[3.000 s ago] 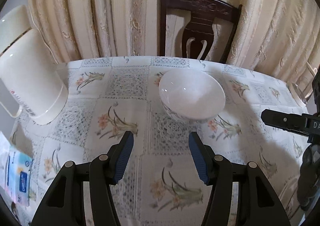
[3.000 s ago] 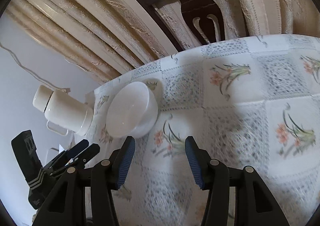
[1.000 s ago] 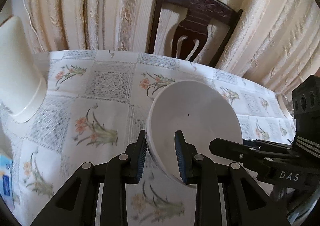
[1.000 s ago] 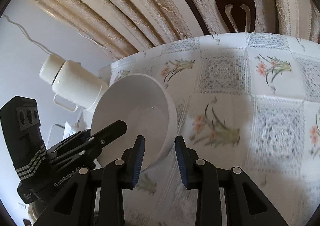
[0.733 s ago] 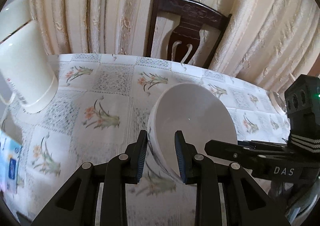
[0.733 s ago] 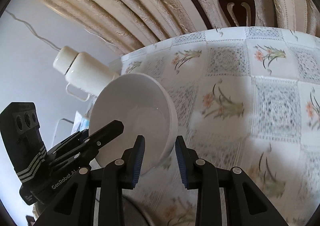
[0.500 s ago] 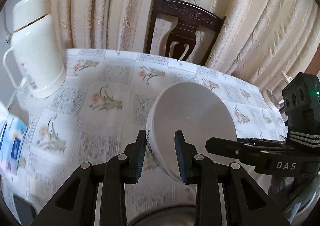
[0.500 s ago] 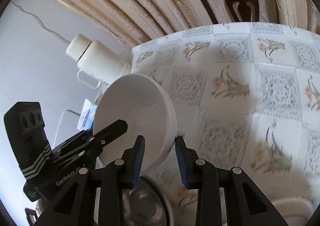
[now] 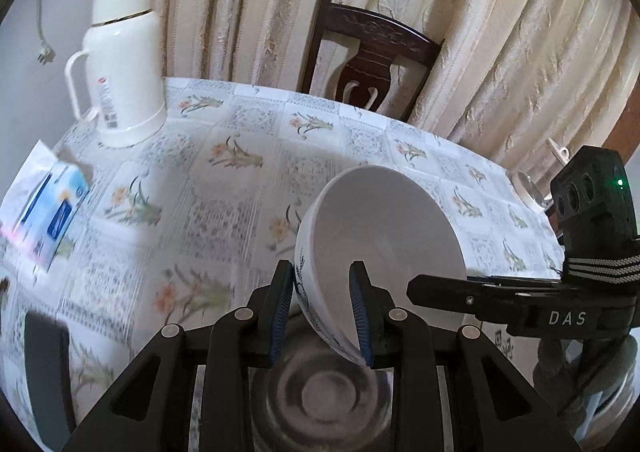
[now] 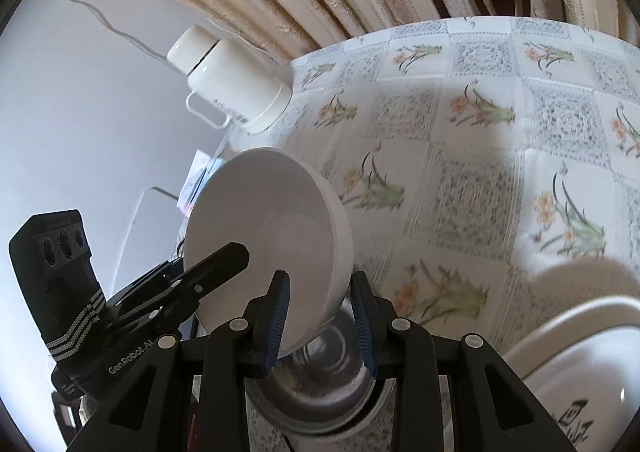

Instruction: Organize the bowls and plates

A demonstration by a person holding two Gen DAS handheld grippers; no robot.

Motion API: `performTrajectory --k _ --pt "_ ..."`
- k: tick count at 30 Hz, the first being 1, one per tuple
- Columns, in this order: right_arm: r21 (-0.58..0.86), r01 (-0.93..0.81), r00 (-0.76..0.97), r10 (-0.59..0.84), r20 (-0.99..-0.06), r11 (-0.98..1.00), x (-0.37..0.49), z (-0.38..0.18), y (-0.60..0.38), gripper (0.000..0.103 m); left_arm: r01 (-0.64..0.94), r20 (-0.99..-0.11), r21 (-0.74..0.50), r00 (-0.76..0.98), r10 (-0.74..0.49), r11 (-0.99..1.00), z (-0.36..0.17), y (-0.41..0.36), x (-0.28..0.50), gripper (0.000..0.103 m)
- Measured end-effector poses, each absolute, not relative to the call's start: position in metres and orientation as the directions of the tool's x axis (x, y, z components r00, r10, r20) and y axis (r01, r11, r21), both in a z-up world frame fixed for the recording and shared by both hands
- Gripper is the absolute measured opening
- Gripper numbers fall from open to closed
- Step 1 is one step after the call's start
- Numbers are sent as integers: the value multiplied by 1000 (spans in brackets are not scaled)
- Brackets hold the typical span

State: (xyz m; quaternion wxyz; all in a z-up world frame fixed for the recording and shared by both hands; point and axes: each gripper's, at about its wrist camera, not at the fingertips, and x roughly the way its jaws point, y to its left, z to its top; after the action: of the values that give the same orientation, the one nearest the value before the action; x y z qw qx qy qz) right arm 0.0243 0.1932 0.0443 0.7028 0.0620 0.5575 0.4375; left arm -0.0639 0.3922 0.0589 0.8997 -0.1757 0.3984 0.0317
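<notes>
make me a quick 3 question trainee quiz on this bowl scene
1. True or false: both claws grip the white bowl's rim.
2. What lies directly below the held bowl? A) metal bowl B) tissue pack C) thermos
3. Fill in: the white thermos stands ____ on the table.

Key: 1 true: left claw and right claw each pinch an edge. 2 A, the metal bowl. 3 upright.

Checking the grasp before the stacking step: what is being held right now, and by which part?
The white bowl, pinched at opposite sides of its rim by the left gripper and the right gripper, lifted and tilted.
</notes>
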Motion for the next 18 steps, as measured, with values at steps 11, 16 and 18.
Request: performTrajectory --k 11,16,18 --pt "561 -566 -48 655 -754 604 -8 28 191 34 -240 -742 -328 664 -92 914 35 389 -111 29" --pt "551 -568 -50 642 -765 612 -16 24 189 34 -248 -757 -333 646 -101 910 22 386 -122 29" --pt "546 -576 -58 635 -770 609 -18 23 188 34 -254 -764 -335 637 -104 907 17 384 -125 29"
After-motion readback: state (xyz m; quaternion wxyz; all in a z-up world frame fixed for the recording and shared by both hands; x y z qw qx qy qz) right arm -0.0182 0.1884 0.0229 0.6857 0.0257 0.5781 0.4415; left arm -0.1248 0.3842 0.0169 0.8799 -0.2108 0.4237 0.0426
